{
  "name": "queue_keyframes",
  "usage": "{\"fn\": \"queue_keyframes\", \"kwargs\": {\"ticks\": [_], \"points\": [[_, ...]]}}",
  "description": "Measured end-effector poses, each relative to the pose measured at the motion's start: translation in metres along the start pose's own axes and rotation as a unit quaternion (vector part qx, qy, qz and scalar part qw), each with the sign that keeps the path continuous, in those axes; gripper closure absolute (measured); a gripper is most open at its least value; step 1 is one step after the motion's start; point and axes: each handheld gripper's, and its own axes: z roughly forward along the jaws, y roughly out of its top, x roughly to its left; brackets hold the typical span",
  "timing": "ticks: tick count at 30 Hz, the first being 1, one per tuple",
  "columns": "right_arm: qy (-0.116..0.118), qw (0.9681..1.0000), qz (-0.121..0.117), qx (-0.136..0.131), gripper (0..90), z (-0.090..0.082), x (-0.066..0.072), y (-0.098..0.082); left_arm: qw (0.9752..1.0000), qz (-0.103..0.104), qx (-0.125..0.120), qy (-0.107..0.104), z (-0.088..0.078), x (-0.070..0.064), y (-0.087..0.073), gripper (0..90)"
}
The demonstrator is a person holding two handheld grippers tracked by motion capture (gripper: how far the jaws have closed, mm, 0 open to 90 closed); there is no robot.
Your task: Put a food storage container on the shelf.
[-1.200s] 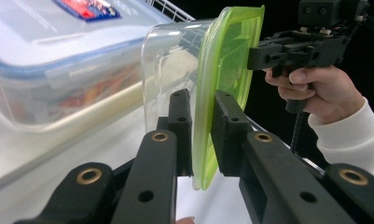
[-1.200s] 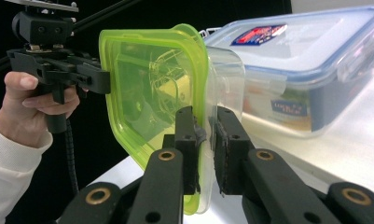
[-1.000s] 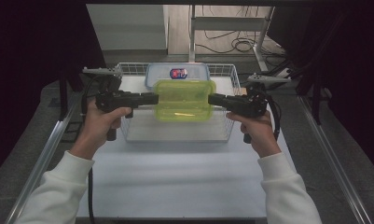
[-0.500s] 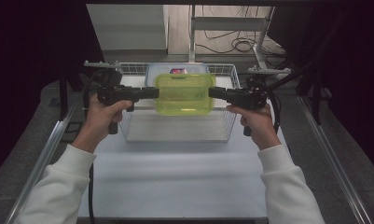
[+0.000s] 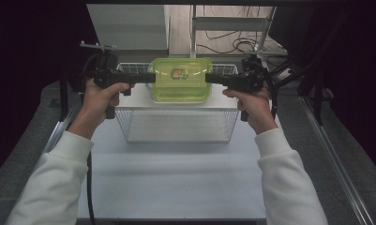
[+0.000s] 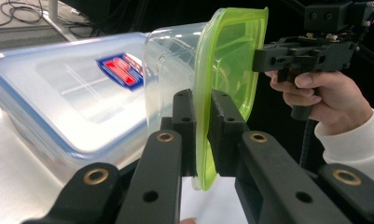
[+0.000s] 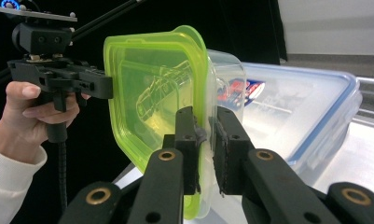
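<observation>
Left claw (image 6: pixel 201 135): both black jaws are pressed onto the rim of a clear plastic food container with a translucent yellow-green lid (image 6: pixel 229 65), one jaw on each face of the lid's edge. In the high view this left claw (image 5: pixel 153 77) meets the container's left side.

Right claw (image 7: pixel 205 140): its jaws pinch the opposite rim of the same container (image 7: pixel 156 98) in the same way. In the high view the right claw (image 5: pixel 208 78) meets the container's right side. The two claws face each other with the container (image 5: pixel 181 79) between them.

The container is held clear of any surface, tipped so that the lid faces the person. It hangs above the far part of a white wire basket (image 5: pixel 129 122), which stands on the white desk (image 5: pixel 176 183).

Behind the container, inside the basket, lies a larger rectangular clear plastic box with a blue-edged lid and a red and blue label (image 6: pixel 77 88); the right claw's view shows it too (image 7: pixel 292 107). Whether the container touches it cannot be told.

The left hand (image 5: pixel 99 96) and right hand (image 5: pixel 253 105) each grip a handle, white sleeves (image 5: pixel 49 183) running back to the desk's near edge. A black cable (image 5: pixel 88 187) trails beside the left sleeve.
</observation>
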Motion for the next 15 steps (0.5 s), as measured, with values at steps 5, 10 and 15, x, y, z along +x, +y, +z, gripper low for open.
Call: {"fn": "queue_keyframes", "kwargs": {"ticks": [5,10,15], "points": [[-0.004,1.0000,0.004,0.002,80.6,0.005,-0.002,0.011,1.0000,-0.007,0.001,0.002,0.000,0.006,0.010,82.4],[-0.003,0.9999,0.014,0.008,80.6,0.013,-0.008,0.022,0.9999,-0.015,0.000,0.004,0.000,0.014,0.017,82.4],[-0.009,0.9994,0.027,0.018,80.5,0.027,-0.018,0.026,0.9993,-0.031,0.005,0.021,0.007,0.029,0.017,81.9]]}}
